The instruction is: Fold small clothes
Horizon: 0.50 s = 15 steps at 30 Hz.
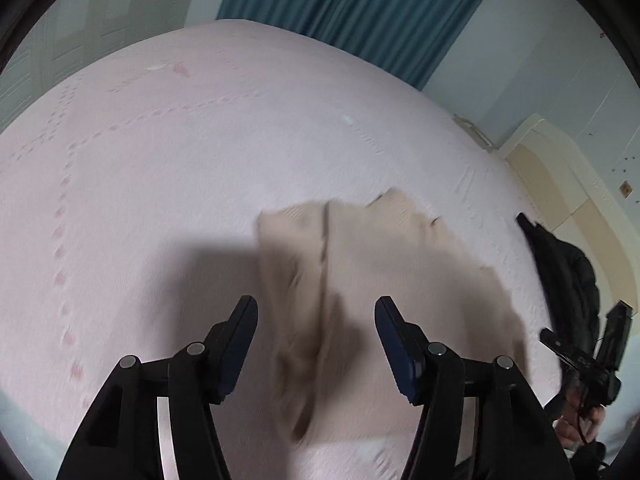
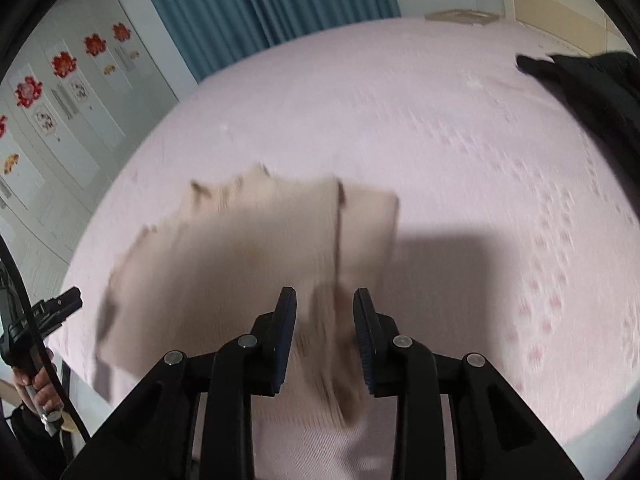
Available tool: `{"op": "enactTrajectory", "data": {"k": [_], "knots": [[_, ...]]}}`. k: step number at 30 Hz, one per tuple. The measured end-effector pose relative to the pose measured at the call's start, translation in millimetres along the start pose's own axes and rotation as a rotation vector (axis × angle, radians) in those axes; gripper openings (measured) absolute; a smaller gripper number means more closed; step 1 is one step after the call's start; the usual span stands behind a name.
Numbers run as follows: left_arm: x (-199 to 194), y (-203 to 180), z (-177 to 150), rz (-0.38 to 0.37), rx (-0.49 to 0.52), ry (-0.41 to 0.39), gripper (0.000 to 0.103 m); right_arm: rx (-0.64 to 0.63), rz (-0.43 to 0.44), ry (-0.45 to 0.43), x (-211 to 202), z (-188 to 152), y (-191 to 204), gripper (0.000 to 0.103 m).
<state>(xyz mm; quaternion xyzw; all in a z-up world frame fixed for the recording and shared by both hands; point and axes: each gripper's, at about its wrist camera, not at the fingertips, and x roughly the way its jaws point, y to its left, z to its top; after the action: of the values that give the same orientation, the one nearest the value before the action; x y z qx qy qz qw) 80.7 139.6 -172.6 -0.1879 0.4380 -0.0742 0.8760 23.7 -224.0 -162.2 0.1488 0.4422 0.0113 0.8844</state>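
A pink bedspread [image 1: 168,160] fills both views, with a teal curtain [image 1: 340,4] behind it. The left gripper [image 1: 316,308] has its jaws spread, nothing pressed between them. A beige knitted garment [image 1: 360,264], blurred, lies rumpled on the bedspread straight ahead of that gripper, its near edge showing in the gap between the fingers. Further right a black jacket [image 1: 568,280] sits at the bed's edge. In the right wrist view the right gripper [image 2: 325,296] has its jaws parted less widely, the garment [image 2: 240,248] visible between them but not pinched; whether the pads brush it I cannot tell
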Motion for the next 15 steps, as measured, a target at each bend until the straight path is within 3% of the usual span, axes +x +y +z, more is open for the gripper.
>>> {"op": "enactTrajectory", "data": {"k": [3,7,12,13,15], "knots": [[18,-16,21,-0.013,0.013,-0.016,0.057,-0.009,-0.011,0.000,33,29,9,0.029],[56,-23,38,-0.006,0.027,0.024,0.053,-0.001,-0.014,0.051,78,38,10,0.029],[105,-30,48,0.051,0.035,0.104,0.032,-0.015,-0.032,0.082,111,49,13,0.029],[111,-30,48,0.058,0.031,0.111,0.030,-0.020,-0.042,0.086,113,47,12,0.027],[119,-26,48,0.076,0.010,0.113,0.020,-0.045,-0.075,0.100,120,50,15,0.011]]}}
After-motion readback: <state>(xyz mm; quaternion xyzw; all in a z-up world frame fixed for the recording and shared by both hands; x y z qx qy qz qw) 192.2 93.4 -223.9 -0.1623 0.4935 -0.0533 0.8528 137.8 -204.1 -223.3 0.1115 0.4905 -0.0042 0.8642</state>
